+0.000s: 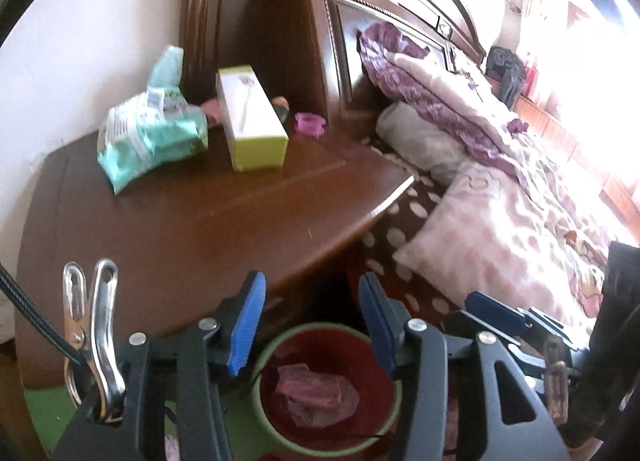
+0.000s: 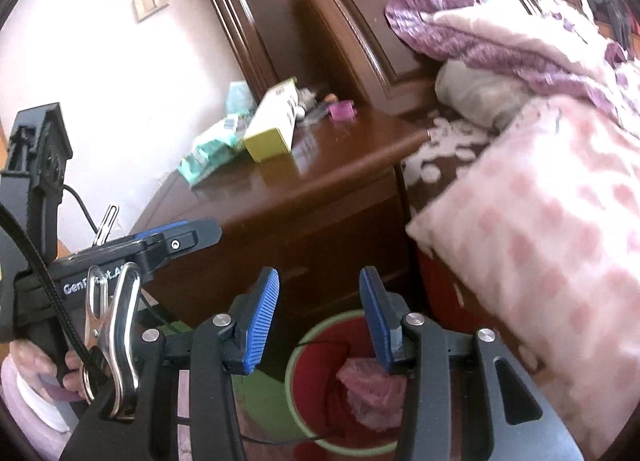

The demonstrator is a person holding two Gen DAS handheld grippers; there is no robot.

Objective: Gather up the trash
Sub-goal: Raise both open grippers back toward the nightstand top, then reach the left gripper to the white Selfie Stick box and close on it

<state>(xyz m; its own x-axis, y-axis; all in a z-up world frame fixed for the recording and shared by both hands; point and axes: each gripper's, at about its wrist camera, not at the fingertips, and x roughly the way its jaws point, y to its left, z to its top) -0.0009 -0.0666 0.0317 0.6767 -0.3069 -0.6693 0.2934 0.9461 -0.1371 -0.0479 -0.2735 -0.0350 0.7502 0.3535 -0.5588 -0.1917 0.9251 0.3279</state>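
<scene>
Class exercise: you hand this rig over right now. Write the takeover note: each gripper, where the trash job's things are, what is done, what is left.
Left gripper: jaws open, nothing between them.
Right gripper: jaws open, empty.
Both hang above the green-rimmed bin, on the floor beside the nightstand.
Done: a crumpled pink wrapper lies in the bin.
Left, probably: on the nightstand, the teal wipes packet, the yellow-green box and a small purple item behind it. Judge which are really trash before picking.

Black grippers [image 1: 310, 321], blue ribbed pads [image 2: 262, 321].
</scene>
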